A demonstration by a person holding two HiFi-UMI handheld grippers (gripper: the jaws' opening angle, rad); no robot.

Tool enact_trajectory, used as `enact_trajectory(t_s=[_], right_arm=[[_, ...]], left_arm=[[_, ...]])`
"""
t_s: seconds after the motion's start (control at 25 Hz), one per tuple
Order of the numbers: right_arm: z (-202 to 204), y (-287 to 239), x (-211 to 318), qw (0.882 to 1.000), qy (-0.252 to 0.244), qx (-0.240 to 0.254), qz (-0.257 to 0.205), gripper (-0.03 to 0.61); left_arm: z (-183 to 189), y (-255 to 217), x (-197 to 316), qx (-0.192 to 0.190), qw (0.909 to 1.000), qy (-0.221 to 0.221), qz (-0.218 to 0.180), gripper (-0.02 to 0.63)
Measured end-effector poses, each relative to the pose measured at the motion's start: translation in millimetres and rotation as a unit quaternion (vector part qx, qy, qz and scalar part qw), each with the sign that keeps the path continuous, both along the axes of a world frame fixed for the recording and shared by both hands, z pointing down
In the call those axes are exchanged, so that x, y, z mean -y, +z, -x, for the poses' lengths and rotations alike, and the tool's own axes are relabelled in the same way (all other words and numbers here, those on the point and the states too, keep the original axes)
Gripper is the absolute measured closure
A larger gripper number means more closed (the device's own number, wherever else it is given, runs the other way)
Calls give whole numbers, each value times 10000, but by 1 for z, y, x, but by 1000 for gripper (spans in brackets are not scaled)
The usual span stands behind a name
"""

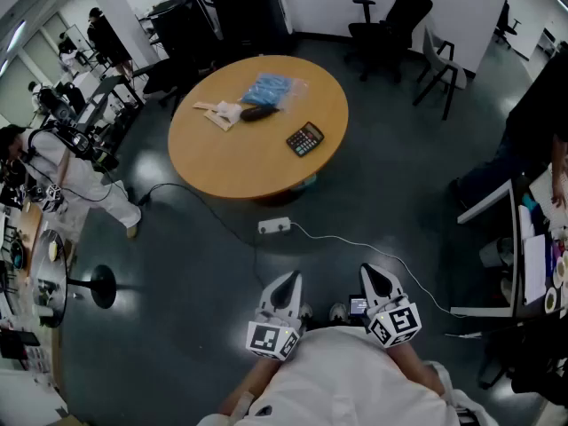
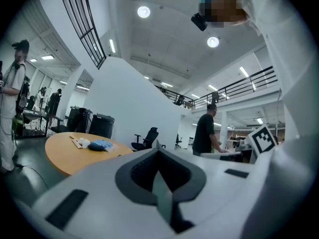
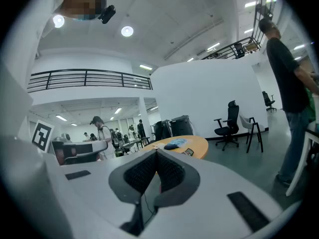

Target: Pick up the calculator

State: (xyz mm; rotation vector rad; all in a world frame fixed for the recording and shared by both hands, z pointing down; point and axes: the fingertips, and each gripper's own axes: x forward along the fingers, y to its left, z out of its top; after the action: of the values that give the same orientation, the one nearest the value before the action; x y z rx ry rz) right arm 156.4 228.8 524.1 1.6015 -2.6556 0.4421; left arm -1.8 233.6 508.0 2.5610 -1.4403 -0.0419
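A black calculator (image 1: 304, 138) lies on the right part of a round wooden table (image 1: 231, 162), far ahead of me across the floor. In the right gripper view the calculator (image 3: 188, 152) shows small on the table's (image 3: 198, 144) near edge, just past the jaw tips. Low in the head view and close to my body, my left gripper (image 1: 290, 279) and right gripper (image 1: 373, 272) are both shut with nothing in them. The left gripper (image 2: 158, 146) points level at the room, with the table (image 2: 65, 156) to its left. The right gripper (image 3: 156, 151) points at the table.
On the table lie a blue bag (image 1: 269, 89), a dark object (image 1: 257, 112) and pale packets (image 1: 219, 114). A power strip (image 1: 274, 225) and its cable cross the floor between me and the table. Office chairs (image 1: 390, 20) and black bins (image 1: 222, 11) stand behind it. A desk (image 1: 524, 256) is at right.
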Motion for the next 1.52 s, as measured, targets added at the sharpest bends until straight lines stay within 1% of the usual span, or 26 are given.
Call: enact_trajectory(t_s=[0.12, 0.28, 0.4, 0.56, 0.64, 0.84, 0.96, 1.08, 1.2, 1.28, 1.4, 1.52], right_arm=[[3, 0, 1, 10000, -77, 13, 6, 563], [2, 0, 0, 9999, -102, 39, 2, 563], [1, 1, -1, 9999, -125, 35, -7, 563], [-4, 2, 2, 9995, -118, 271, 60, 563], [-7, 2, 4, 9994, -102, 336, 55, 563], [-15, 12, 20, 9995, -186, 213, 122, 563], [-20, 23, 34, 9994, -298, 123, 137, 563], [-20, 27, 70, 9993, -377, 11, 62, 563], [-13, 33, 101, 9993, -345, -30, 162, 563], [-5, 37, 133, 9994, -300, -24, 163, 563], [11, 42, 187, 9996, -282, -29, 94, 563], [25, 52, 238, 9996, -171, -104, 191, 563]], left_arm=[[2, 1, -2, 44, 10000, -16, -66, 607], [3, 0, -1, -16, 9999, -117, -12, 607], [0, 1, -2, 40, 10000, -65, -27, 607], [-1, 4, 1, 46, 9999, -95, 14, 607], [0, 6, 4, 43, 9998, -158, 57, 607], [1, 14, 15, 59, 9990, -410, 161, 607], [6, 18, 22, 132, 9980, -596, 140, 607], [13, 21, 47, 172, 9972, -722, 118, 607], [25, 32, 72, 138, 9974, -656, 252, 607], [35, 36, 105, 129, 9975, -643, 245, 607], [50, 37, 166, 107, 9983, -562, 103, 607], [62, 29, 224, 30, 9991, -433, 33, 607]])
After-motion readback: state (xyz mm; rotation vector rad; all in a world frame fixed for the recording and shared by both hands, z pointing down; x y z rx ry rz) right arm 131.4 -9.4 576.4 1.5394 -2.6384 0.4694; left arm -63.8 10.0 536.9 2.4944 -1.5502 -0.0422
